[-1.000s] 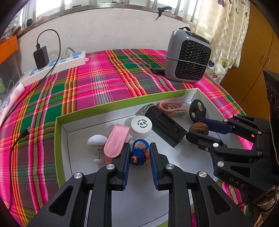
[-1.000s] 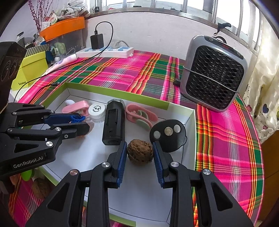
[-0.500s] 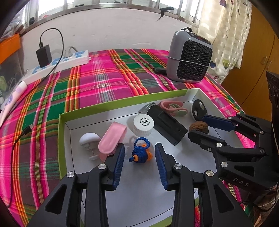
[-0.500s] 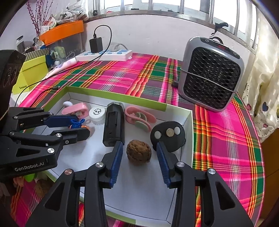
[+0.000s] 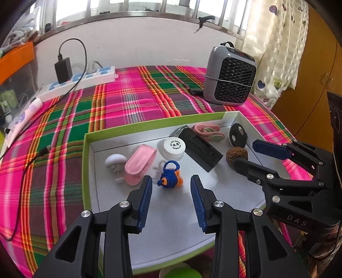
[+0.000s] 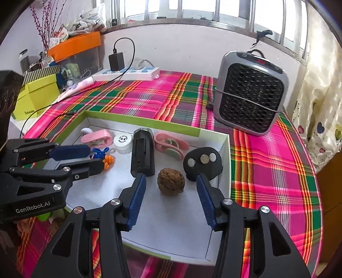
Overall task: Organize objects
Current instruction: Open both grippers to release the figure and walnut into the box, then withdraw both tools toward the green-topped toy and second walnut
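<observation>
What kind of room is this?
Probably a lived-in home room, not a lab: a plaid tablecloth on a table under a barred window, a small space heater, patterned curtains, and a power strip.

Plaid cloth (image 5: 132, 102) in pink, green and orange, spread over the whole surface. On it, near the front: a shallow green-rimmed box (image 5: 149, 125) with a white floor. At the back right, upright: a grey fan heater (image 6: 250, 94), well apart from the box. Along the back edge by the wall: a white power strip (image 5: 85, 79) with a black adapter (image 5: 63, 69) plugged in. Trailing over the left part of the cloth: a thin black cable (image 5: 32, 158).
</observation>
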A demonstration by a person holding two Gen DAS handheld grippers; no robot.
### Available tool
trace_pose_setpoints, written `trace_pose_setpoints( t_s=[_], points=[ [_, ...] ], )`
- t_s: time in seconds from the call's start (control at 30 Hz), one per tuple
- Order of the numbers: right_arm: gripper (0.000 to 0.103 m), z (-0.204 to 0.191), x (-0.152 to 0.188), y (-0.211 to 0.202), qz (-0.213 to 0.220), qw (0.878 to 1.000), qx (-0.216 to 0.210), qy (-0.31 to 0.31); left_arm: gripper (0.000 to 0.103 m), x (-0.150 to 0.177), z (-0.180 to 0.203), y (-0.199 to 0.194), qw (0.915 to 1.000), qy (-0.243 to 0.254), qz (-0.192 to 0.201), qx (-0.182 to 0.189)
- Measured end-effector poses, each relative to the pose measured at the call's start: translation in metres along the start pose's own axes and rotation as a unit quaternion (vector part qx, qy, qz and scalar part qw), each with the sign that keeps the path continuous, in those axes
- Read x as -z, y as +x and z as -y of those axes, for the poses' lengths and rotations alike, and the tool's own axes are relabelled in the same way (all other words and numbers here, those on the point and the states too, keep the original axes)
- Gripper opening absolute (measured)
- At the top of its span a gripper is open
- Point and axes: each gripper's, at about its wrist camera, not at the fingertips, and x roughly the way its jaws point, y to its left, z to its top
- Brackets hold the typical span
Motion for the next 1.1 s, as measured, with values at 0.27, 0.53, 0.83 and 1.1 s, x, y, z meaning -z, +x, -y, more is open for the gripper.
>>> trace_pose_setpoints(
  t_s=[0.27,0.53,0.83,1.1],
  points=[
    [0.05,-0.002,0.007,-0.016,0.012,1.0,0.003,0.01,0.036,0.011,0.002,-0.021,0.9996,0.001,0.02,-0.019],
    [0.05,-0.007,0.016,-0.033,0.026,1.0,0.0,0.017,0.036,0.023,0.006,-0.043,0.9989,0.003,0.039,-0.026],
    [0.05,-0.021,0.028,-0.055,0.039,0.999,-0.009,0.006,0.036,0.044,0.009,-0.069,0.9978,-0.004,0.058,-0.033],
    [0.05,-0.036,0.04,-0.066,0.042,0.999,-0.023,-0.007,0.036,0.062,0.006,-0.085,0.9975,-0.017,0.063,-0.026]
  ],
)
